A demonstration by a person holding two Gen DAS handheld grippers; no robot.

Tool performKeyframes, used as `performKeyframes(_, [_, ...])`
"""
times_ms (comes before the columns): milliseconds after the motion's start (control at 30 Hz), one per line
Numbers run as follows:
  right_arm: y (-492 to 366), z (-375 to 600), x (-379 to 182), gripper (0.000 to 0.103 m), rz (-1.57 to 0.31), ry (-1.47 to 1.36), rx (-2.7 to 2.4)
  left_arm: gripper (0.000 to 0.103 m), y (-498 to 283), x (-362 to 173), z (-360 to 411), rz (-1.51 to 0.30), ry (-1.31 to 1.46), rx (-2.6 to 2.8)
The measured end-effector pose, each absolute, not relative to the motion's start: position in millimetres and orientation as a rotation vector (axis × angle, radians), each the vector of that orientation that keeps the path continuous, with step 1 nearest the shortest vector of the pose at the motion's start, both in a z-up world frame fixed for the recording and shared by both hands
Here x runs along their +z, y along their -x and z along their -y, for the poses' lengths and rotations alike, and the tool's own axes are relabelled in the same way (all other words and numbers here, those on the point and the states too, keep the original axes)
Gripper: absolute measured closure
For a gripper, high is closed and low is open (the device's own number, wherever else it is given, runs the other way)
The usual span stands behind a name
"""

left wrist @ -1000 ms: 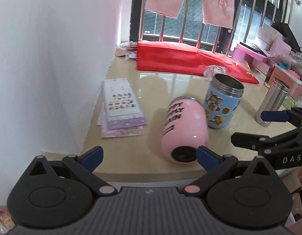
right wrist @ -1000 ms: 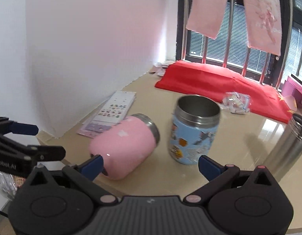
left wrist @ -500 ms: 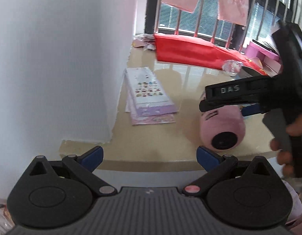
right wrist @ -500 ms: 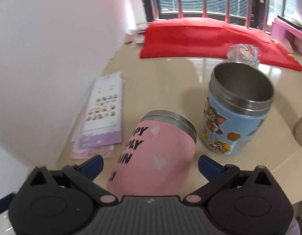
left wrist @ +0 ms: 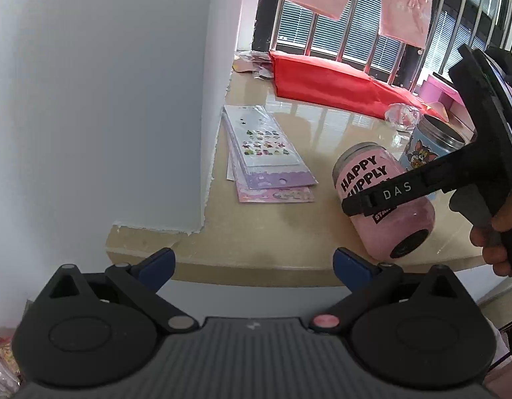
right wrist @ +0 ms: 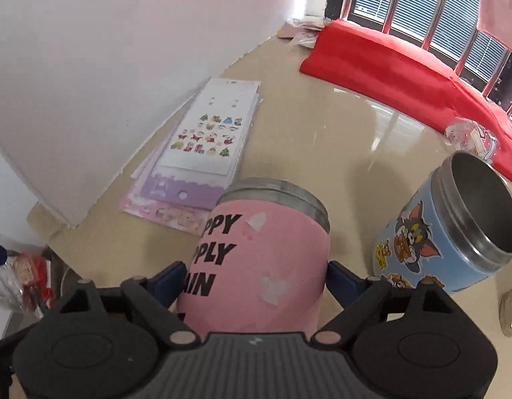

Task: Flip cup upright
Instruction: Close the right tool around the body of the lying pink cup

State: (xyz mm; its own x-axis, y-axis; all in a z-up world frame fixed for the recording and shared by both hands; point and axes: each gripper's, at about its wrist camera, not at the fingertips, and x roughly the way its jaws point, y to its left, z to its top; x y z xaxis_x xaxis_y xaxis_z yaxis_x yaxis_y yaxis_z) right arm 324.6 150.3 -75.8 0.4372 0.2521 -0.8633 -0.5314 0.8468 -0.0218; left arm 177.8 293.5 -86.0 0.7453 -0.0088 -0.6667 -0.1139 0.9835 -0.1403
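Observation:
A pink cup [right wrist: 262,259] with black lettering lies on its side near the beige table's front edge, its steel rim pointing away from me. My right gripper [right wrist: 256,279] has its blue fingers [right wrist: 342,279] against both sides of the cup's body, closed on it. In the left wrist view the cup [left wrist: 382,199] shows its black base toward me, with the right gripper's black arm [left wrist: 405,189] across it. My left gripper [left wrist: 252,262] is open and empty, off the table's front edge, left of the cup.
An upright blue cartoon cup [right wrist: 452,232] stands just right of the pink cup. Sticker sheets [right wrist: 202,146] lie to its left by the white wall [right wrist: 89,66]. A red cloth [right wrist: 405,63] lies at the back. A steel tumbler [right wrist: 511,312] stands far right.
My right gripper moved forward and down over the pink cup and closed its fingers around the body. My left gripper drew back and to the left, staying open.

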Motion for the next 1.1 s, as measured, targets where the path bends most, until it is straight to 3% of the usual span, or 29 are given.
performKeyframes(100, [-334, -148, -75, 0.006, -1.069, 0.244, 0.473, 0.000, -181, -87, -293, -0.733, 0.164, 0.058])
performKeyframes(833, [-368, -170, -81, 0.006, -1.157, 0.310, 0.343, 0.000, -200, -107, -262, -0.618, 0.001, -0.115])
performKeyframes(967, [-370, -174, -83, 0.018, -1.170, 0.307, 0.353, 0.000, -202, -113, -261, -0.608, 0.000, -0.138])
performKeyframes(1100, [-368, -169, -82, 0.019, -1.161, 0.286, 0.418, 0.000, -205, -120, -260, -0.596, -0.008, -0.148])
